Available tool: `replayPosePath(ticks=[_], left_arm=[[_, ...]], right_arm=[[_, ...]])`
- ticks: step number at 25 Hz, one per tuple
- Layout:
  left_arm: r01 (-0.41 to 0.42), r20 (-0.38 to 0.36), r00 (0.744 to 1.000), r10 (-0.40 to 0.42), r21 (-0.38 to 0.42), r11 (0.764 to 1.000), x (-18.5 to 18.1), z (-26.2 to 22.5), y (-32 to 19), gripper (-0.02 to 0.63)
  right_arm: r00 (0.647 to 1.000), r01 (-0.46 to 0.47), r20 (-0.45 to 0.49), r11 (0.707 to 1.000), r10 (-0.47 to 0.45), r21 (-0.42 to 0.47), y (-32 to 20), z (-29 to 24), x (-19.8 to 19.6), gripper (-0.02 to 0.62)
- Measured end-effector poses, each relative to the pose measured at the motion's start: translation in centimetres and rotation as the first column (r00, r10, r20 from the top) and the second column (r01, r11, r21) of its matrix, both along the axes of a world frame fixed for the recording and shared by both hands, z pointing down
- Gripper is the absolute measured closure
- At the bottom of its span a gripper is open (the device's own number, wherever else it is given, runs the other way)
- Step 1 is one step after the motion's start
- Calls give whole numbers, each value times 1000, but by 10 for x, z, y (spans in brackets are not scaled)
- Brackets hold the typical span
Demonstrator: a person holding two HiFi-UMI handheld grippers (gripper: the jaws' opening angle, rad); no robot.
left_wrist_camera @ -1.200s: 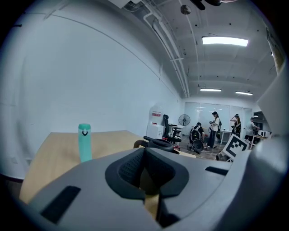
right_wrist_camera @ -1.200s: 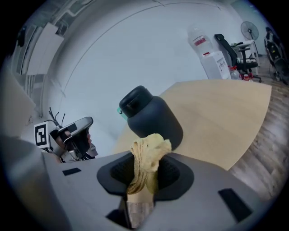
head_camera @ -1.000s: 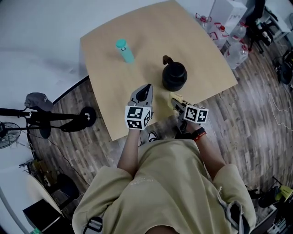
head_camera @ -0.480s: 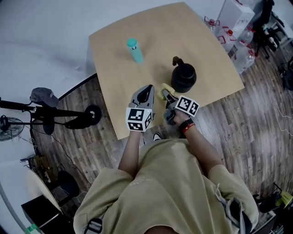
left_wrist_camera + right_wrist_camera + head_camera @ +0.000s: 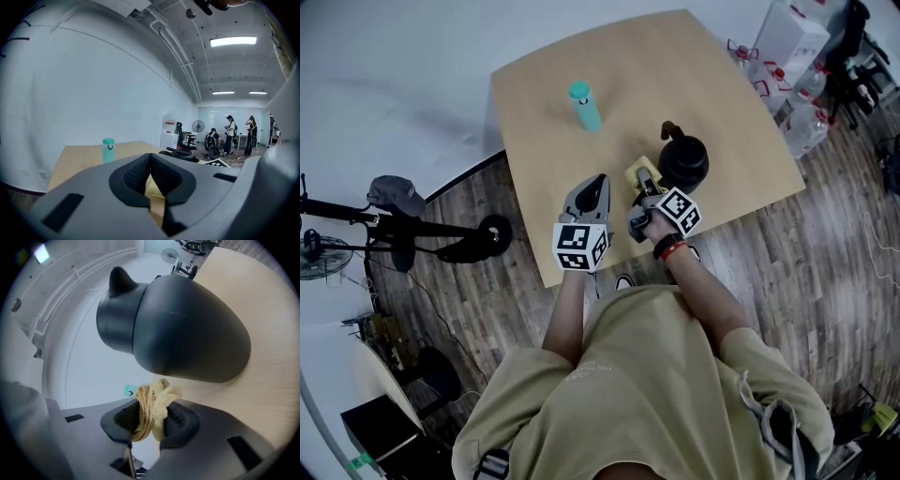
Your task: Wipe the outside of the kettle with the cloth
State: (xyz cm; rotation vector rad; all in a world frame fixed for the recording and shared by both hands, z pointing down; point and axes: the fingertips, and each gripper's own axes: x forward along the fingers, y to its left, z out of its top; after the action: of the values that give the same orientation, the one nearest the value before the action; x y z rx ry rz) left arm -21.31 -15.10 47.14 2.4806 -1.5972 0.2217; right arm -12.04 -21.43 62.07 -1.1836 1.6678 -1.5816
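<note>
A black kettle (image 5: 683, 162) stands on the tan table (image 5: 722, 84), near its front right part. My right gripper (image 5: 642, 179) is shut on a bunched yellow cloth (image 5: 638, 172) just left of the kettle. In the right gripper view the cloth (image 5: 152, 409) bulges from between the jaws, and the kettle's rounded side (image 5: 183, 333) fills the frame close ahead. My left gripper (image 5: 594, 188) hovers over the table's front edge, left of the right one, with its jaws shut and nothing held. A teal bottle (image 5: 585, 105) stands upright further back.
The bottle (image 5: 108, 150) also shows in the left gripper view. Large water jugs (image 5: 797, 103) stand on the wooden floor right of the table. A dark stand with a cap (image 5: 394, 199) is at the left. People stand far off in the room (image 5: 229, 136).
My right gripper has carried the cloth from the kettle's near side forward and left, up to the kettle's left flank. The left gripper has stayed about where it was.
</note>
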Motion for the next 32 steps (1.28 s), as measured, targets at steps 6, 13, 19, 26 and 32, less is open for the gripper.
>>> replayPosePath(ticks=[6, 13, 19, 26, 32], left_arm=[[-6, 1, 1000, 6, -6, 1000, 3, 4, 2, 581], [-26, 2, 1000, 26, -17, 1000, 16, 8, 2, 581], [-52, 5, 999, 52, -22, 998, 30, 12, 3, 581], [-75, -2, 997, 75, -48, 996, 46, 21, 2, 581], [-80, -3, 997, 80, -55, 995, 56, 22, 0, 581]], right_arm=[[993, -73, 89, 997, 76, -35, 2, 5, 13, 476], [988, -80, 126, 996, 86, -50, 12, 9, 23, 476], [988, -49, 144, 997, 57, -57, 21, 9, 30, 476], [991, 18, 132, 999, -13, -38, 32, 9, 38, 476], [988, 65, 144, 997, -58, -44, 41, 10, 47, 476]])
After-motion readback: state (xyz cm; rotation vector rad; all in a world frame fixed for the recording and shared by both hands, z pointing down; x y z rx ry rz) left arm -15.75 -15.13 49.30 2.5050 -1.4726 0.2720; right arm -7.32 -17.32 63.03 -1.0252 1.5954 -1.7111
